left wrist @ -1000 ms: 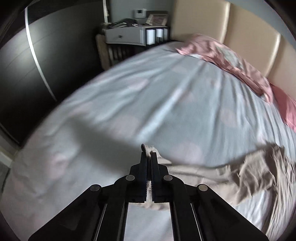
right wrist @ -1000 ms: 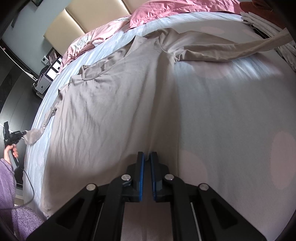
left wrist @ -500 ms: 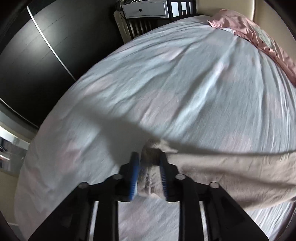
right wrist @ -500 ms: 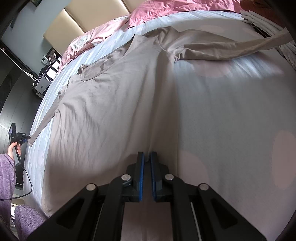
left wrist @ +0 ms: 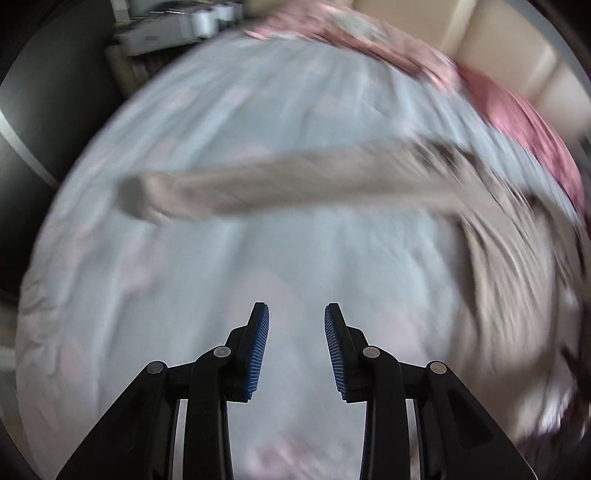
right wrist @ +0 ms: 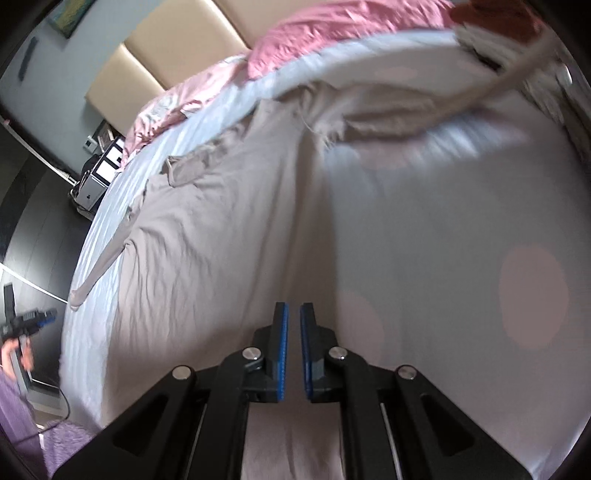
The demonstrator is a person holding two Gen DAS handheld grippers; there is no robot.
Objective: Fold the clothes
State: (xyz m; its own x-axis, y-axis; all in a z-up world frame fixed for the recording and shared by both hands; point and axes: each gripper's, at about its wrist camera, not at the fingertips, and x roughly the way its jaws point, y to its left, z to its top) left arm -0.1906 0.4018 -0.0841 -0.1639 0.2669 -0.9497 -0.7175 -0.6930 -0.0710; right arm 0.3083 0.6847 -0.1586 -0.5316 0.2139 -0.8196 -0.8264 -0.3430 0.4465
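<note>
**Left sleeve released; shirt lies spread on the bed**

Reporting on the beige long-sleeved shirt (right wrist: 221, 236): it lies face up and flat across the pale bed sheet (right wrist: 443, 240), collar toward the pink bedding (right wrist: 332, 26) at the headboard, hem toward the right wrist camera.

Change noted: a second ago the left tongs (left wrist: 296, 347) were clamped on the cuff of the left sleeve (left wrist: 258, 188); half a second ago they had parted around it. Now they stand wide open with nothing between the blue pads, drawn back from the cloth. The sleeve lies stretched out straight on the sheet, well apart from the tongs, cuff end pointing to the bed edge. The left wrist view is heavily blurred, so fine wrinkles on the sleeve cannot be judged.

The right tongs (right wrist: 291, 354) sit over the hem area with the pads nearly together, a thin gap showing; whether hem cloth is pinched between them cannot be told from this view. The right wrist view has also shifted since half a second ago and is blurred at the far side. The other sleeve (right wrist: 461, 96) runs out toward the far right corner of the bed.

Judgement: the sleeve has been pulled out and laid down, which leaves the garment smoothed for folding. No fold is visible in the body or either sleeve. Some creasing remains across the chest and near the collar.
</note>
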